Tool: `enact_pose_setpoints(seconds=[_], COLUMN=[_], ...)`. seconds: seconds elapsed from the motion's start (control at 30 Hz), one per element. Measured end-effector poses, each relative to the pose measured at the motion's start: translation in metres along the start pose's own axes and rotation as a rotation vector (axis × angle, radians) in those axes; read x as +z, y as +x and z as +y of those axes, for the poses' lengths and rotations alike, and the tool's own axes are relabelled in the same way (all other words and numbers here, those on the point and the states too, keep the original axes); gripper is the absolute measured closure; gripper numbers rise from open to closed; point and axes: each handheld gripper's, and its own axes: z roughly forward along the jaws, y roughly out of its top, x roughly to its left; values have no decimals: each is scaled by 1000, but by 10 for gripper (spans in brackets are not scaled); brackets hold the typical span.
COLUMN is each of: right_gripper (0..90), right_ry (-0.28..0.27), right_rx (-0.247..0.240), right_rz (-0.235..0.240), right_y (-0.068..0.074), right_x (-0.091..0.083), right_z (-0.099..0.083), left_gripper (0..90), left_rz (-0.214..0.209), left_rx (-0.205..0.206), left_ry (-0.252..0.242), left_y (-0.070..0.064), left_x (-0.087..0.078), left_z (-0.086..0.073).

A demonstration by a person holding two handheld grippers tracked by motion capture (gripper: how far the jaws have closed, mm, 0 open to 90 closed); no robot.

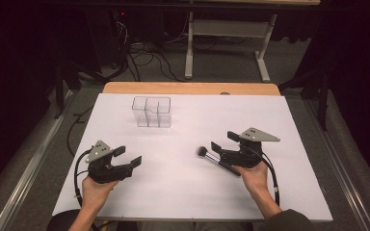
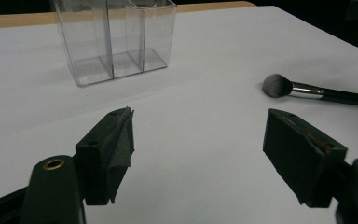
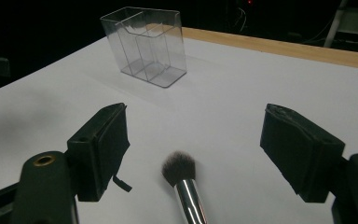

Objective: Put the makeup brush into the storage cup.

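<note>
A clear plastic organizer (image 1: 151, 111) with several compartments stands empty toward the back of the white table cover (image 1: 183, 192). A makeup brush (image 1: 216, 159) with a dark bristle head, silver ferrule and black handle lies flat on the cover. My right gripper (image 1: 224, 141) hovers over it, open, and the brush (image 3: 182, 182) lies on the table between the two wide-set jaws, touching neither. My left gripper (image 1: 127, 155) is open and holds nothing at the front left. From it, the organizer (image 2: 116, 42) stands ahead and the brush (image 2: 307, 91) lies off to the right. The organizer (image 3: 144, 44) is also ahead of my right gripper (image 3: 196, 140).
The table's wooden far edge (image 1: 188, 88) shows beyond the white cover. Behind the table, a white metal frame (image 1: 229, 29) and loose cables (image 1: 144, 57) sit on the grey floor. Open white surface lies between the grippers and the organizer.
</note>
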Motion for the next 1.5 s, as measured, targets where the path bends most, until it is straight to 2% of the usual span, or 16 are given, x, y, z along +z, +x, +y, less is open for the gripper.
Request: enact_pose_setpoints(seconds=[0.5,0.6,1.03,1.1,1.2,1.4,1.5], right_gripper=[234,236,205,202,203,222,228], right_ry=[0,-7,1,16,36,104,116], right_rx=[1,13,43,58,54,27,8], right_rz=[5,20,19,22,14,-3,-3], right_y=[5,6,6,5,5,5,4], right_x=[17,20,28,28,27,26,25], right_z=[7,11,16,17,18,21,22], left_gripper=[247,247,247,247,247,246,246], left_rz=[-5,-3,-4,-5,0,2,2], left_rx=[8,3,4,10,7,6,10], left_ry=[10,4,8,15,11,15,16], left_y=[-1,0,0,-1,0,0,-1], left_x=[1,0,1,2,0,2,1], left_z=[0,0,0,0,0,0,0])
